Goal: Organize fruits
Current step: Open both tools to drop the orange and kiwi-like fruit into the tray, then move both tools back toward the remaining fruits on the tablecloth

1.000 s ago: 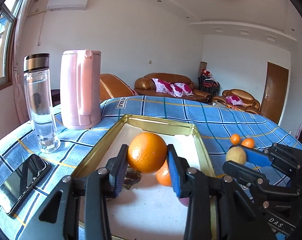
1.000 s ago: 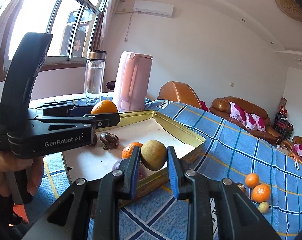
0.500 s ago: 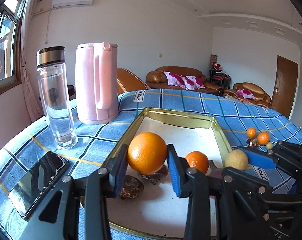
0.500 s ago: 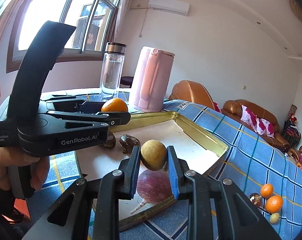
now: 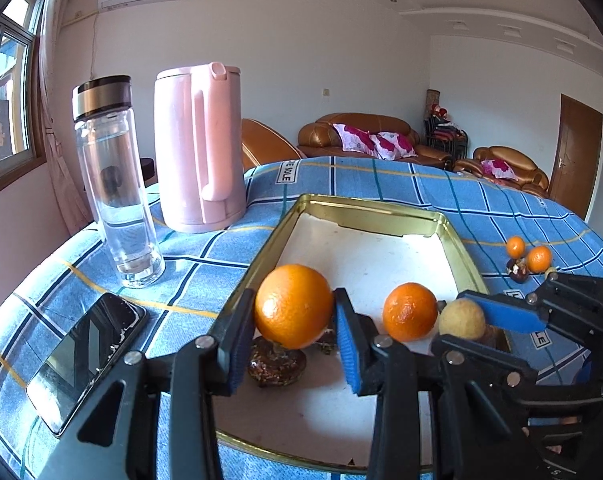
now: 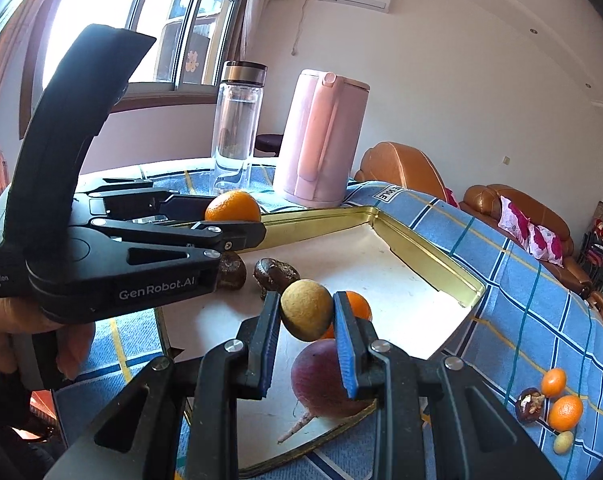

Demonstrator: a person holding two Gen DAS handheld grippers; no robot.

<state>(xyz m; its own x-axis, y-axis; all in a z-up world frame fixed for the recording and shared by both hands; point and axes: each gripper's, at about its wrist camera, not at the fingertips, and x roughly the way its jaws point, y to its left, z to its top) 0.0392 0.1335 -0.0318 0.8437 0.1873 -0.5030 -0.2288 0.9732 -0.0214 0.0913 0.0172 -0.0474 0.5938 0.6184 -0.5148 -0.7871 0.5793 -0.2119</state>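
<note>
Two handheld tools hold fruit above a gold tray [image 5: 457, 252] on a blue checked bench [image 5: 381, 176].
The left tool [image 5: 293, 332] pinches a large orange [image 5: 293, 306] over the tray's near left edge; the right tool [image 6: 307, 332] pinches a small tan fruit [image 6: 306, 314] above a purple root vegetable [image 6: 321, 380] lying at the tray's near rim.

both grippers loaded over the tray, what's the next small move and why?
Probably lower the left gripper a little and release its orange onto a bare patch of the gold tray. The fruit is clamped above the tray floor, just over a dark brown fruit, so shift slightly toward open white first. The right gripper holds a tan fruit and can follow.
</note>
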